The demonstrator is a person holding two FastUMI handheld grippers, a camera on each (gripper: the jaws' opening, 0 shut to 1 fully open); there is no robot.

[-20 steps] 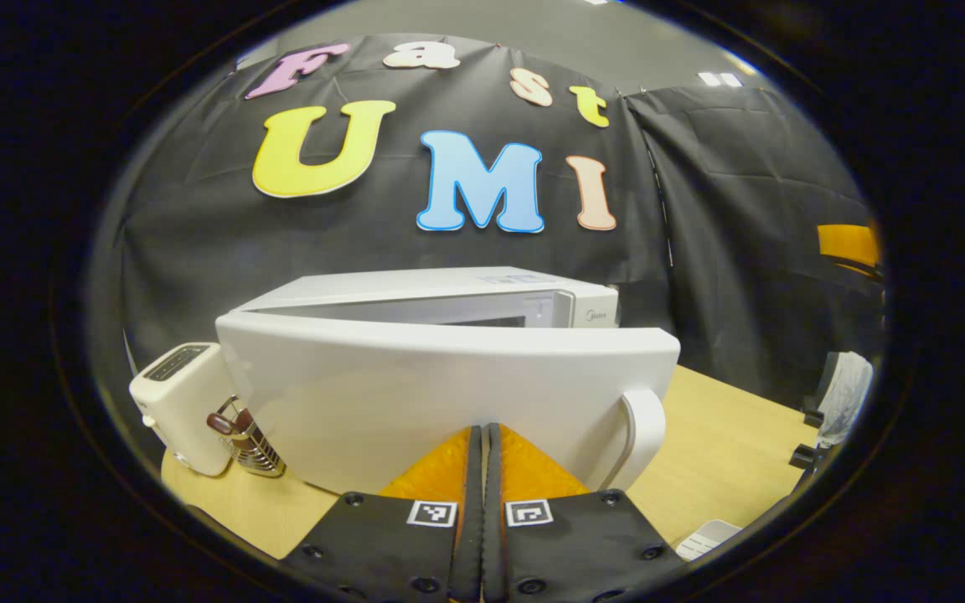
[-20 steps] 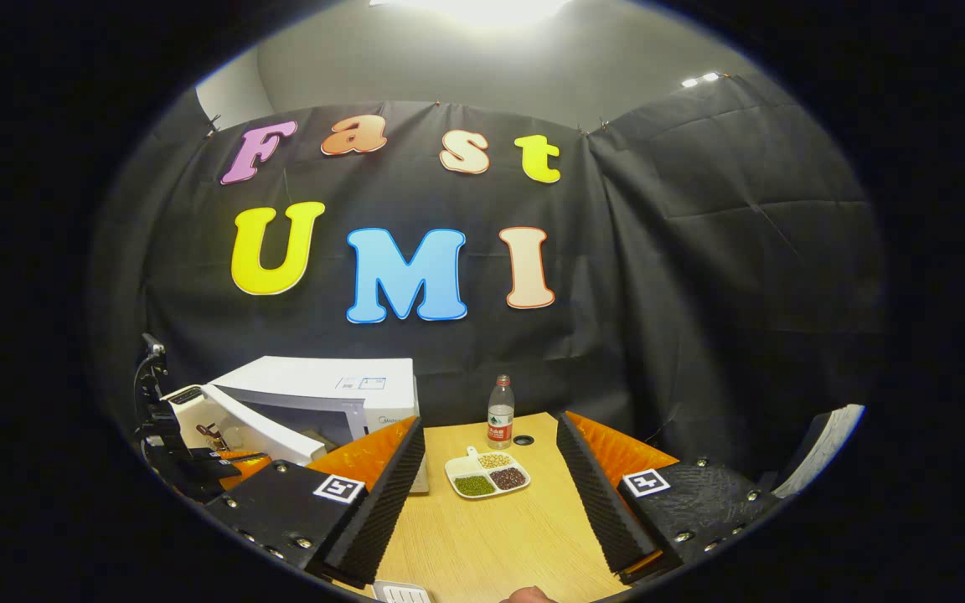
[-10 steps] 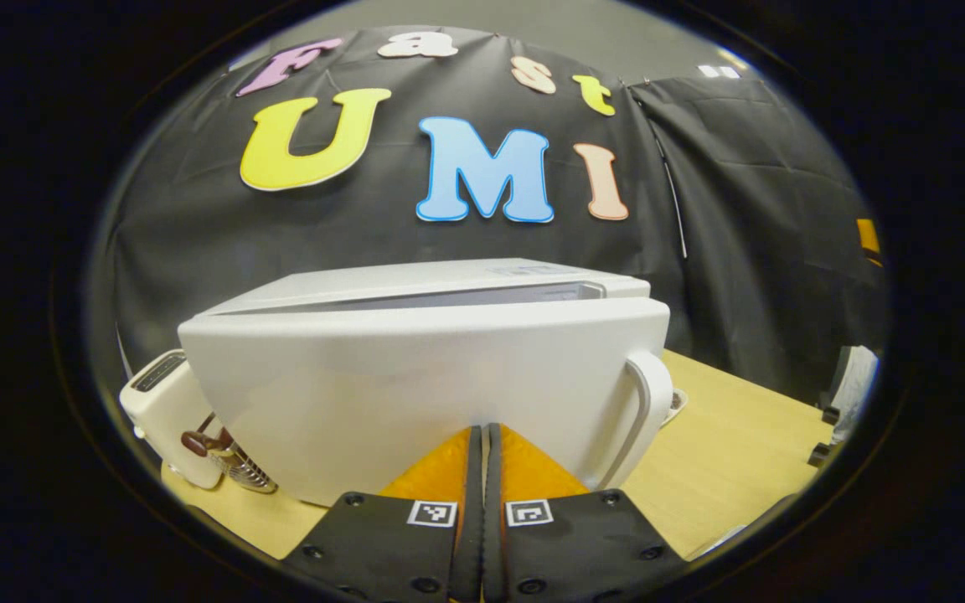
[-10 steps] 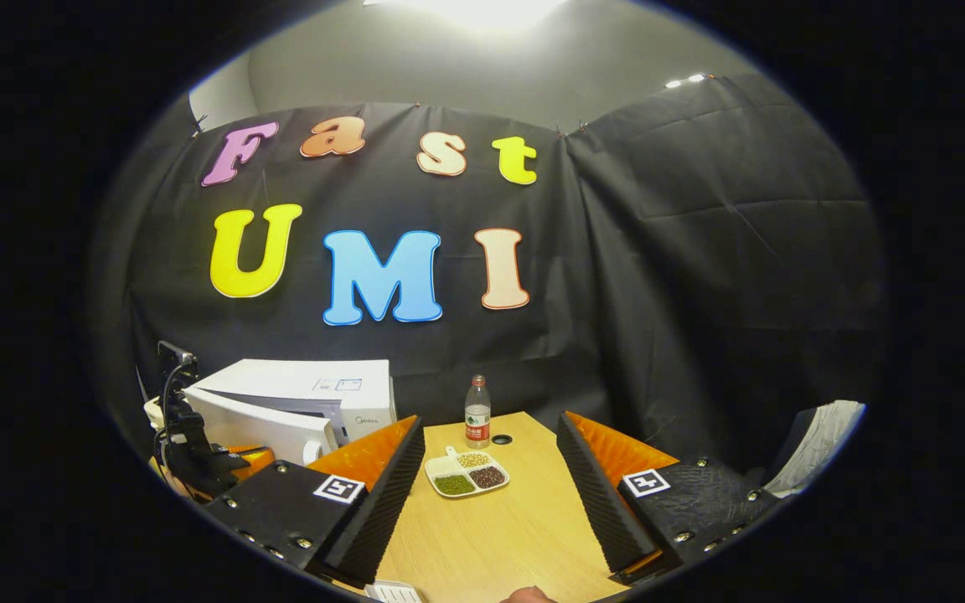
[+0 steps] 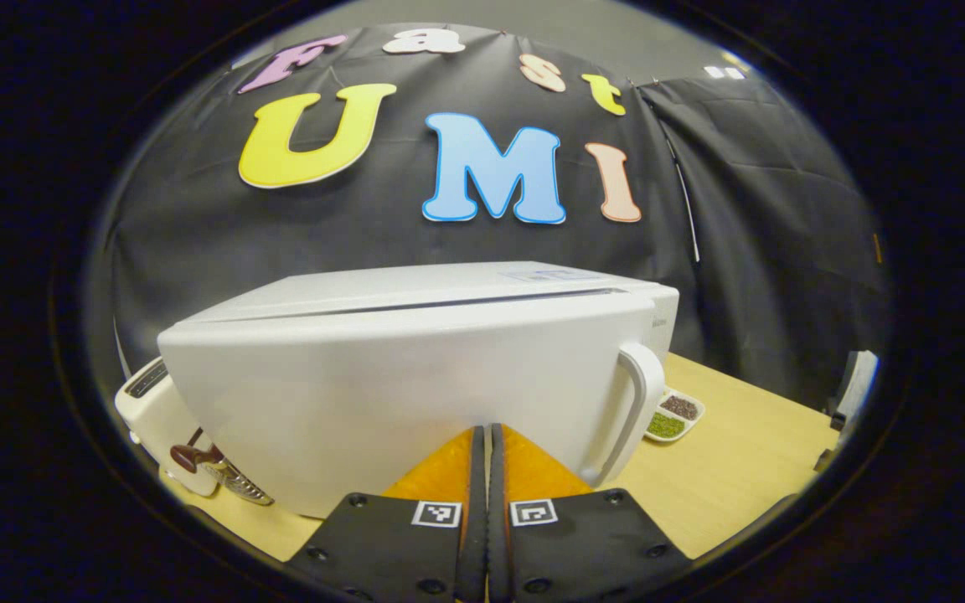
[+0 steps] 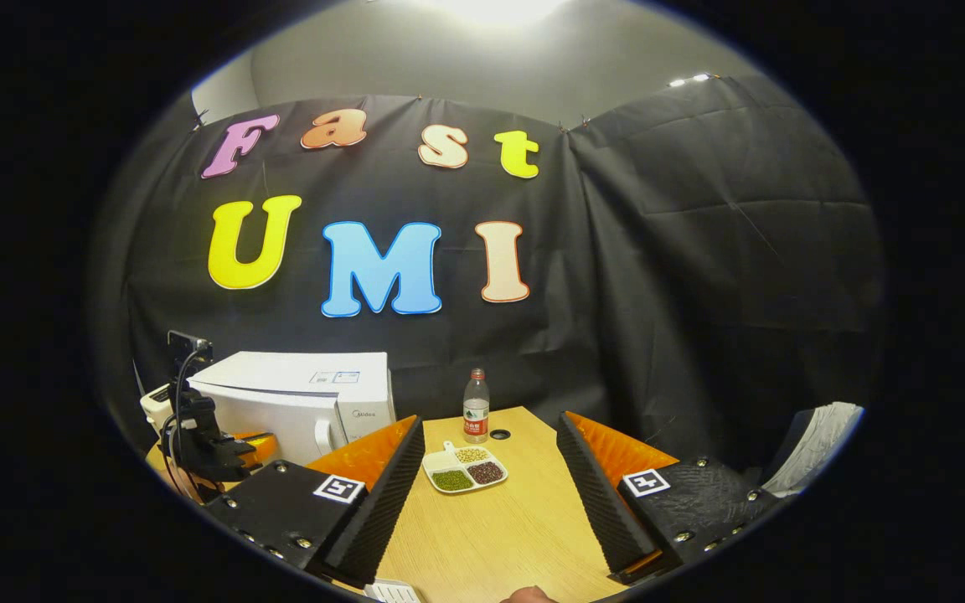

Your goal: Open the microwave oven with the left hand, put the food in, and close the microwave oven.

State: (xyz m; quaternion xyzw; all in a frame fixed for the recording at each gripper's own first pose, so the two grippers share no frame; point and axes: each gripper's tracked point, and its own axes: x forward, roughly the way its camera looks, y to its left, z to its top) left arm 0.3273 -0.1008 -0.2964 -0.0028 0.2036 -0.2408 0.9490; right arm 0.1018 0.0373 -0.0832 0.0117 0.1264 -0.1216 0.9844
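in the left gripper view, the left gripper [image 5: 482, 435] is sitting with its two fingers pressed together, nothing between them, the tips right against the white door [image 5: 399, 394] of the microwave oven [image 5: 449, 289]. the door is looking almost closed, a thin dark gap showing along its top edge, and its curved handle [image 5: 637, 402] is standing just to the right of the fingers. a white toaster [image 5: 152, 402] is standing at the microwave's left.

in the right gripper view, the right gripper [image 6: 491, 490] is hovering over the wooden table [image 6: 499, 528] with its fingers spread wide and holding nothing. beyond them a divided plate of food [image 6: 464, 469] is lying on the table, outside the microwave, with a water bottle [image 6: 475, 407] standing behind it.
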